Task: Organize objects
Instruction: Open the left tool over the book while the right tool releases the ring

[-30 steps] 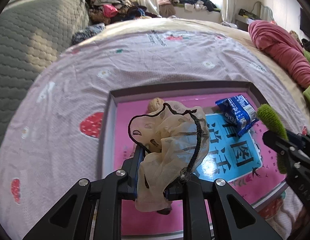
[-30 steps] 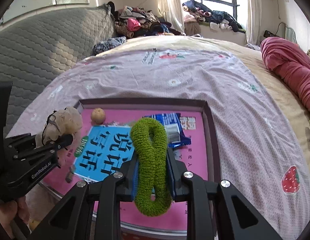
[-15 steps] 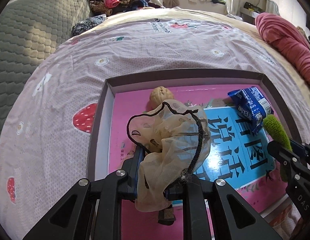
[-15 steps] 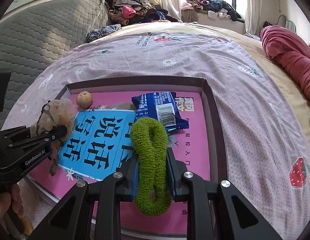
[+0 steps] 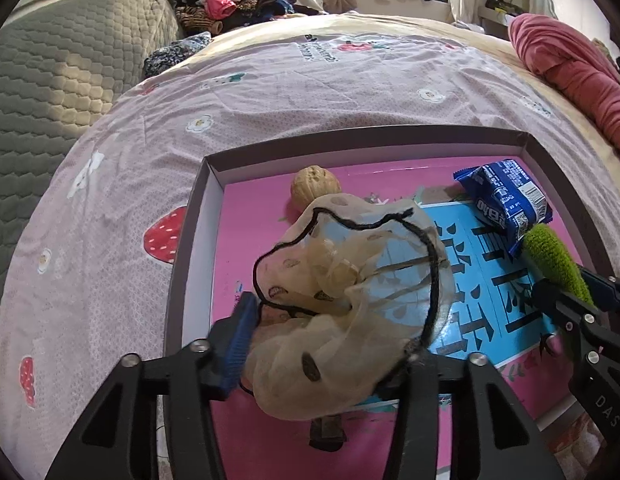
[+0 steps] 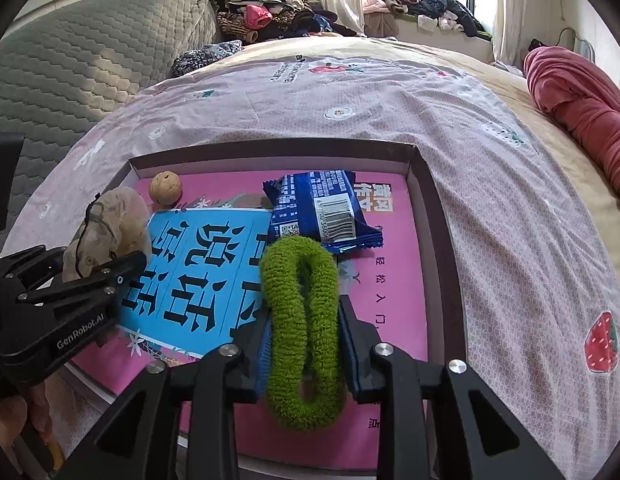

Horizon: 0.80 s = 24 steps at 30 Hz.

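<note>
While the sheer beige hair scrunchie (image 5: 350, 292) billows over the left tool (image 5: 334, 336), it hides that tool's right finger and part of the blue panel under it; the left tool's jaws are opening, the blue pad of the left finger (image 5: 239, 332) stands off the fabric, and the scrunchie lies loose between them, above the left half of the tray (image 5: 197, 216); a small dark item below the scrunchie is too covered to identify.

The green fuzzy hair tie (image 6: 301, 316) stands upright between the fingers of the right tool (image 6: 305, 344); that tool's jaws are opening, and the pads no longer squeeze the loop flat, though it sits close against both; it is over the tray's middle, just in front of the blue snack packet (image 6: 322, 212).

The walnut (image 6: 165, 189) sits in the tray's far left corner, apart from the packet; the tray's near edge is cut off behind both tools.

The tray has a low dark rim; the bed cover (image 6: 390, 96) around it lies open on the far and right sides; a red blanket (image 6: 582, 104) is well apart at right; a grey quilted headboard (image 5: 49, 80) is at left.

Writing: "GenRobot.AI" on the left tool's arm; a barcode on the packet; large Chinese characters on the blue panel; "DAS" on the right tool as seen from the left wrist.
</note>
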Motion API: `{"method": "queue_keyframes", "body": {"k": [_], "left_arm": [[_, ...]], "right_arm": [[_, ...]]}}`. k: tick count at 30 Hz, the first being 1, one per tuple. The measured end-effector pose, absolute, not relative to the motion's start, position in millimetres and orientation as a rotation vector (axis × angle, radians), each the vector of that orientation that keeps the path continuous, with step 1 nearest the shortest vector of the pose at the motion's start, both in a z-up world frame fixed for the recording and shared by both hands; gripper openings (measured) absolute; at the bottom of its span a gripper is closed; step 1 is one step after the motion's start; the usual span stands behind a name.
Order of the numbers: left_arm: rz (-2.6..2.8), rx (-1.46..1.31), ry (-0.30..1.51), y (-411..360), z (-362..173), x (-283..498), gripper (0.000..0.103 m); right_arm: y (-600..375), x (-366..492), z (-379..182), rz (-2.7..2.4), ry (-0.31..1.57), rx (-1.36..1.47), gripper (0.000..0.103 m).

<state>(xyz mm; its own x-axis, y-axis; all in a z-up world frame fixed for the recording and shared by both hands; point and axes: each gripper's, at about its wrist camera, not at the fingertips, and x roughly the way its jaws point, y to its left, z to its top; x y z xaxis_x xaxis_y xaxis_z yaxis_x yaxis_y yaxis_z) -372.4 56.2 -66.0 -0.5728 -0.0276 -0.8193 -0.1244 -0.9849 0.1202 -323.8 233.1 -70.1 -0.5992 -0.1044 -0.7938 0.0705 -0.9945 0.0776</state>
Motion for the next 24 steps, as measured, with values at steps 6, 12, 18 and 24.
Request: {"method": "queue_keyframes", "body": {"k": [6,12,18,24], "left_arm": [[2.712,-1.451,0.252,54,-66,-369,0.075],[2.705,-1.476,0.235,52,-64,-365,0.077],[2.71,-1.441,0.224,50,-50,-354,0.081],[2.701,-1.41,0.166,43,-37,-344,0.083]], "right_arm": [[234,-323,-68,-2.728,-0.072,1.345,0.046],[235,-319,-59,-2.759,-0.061,1.313,0.058],[237,-315,-50,-2.773,-0.081,1.278,0.073],[238,-309,-34,-2.796,-0.089,1.234,0.08]]}}
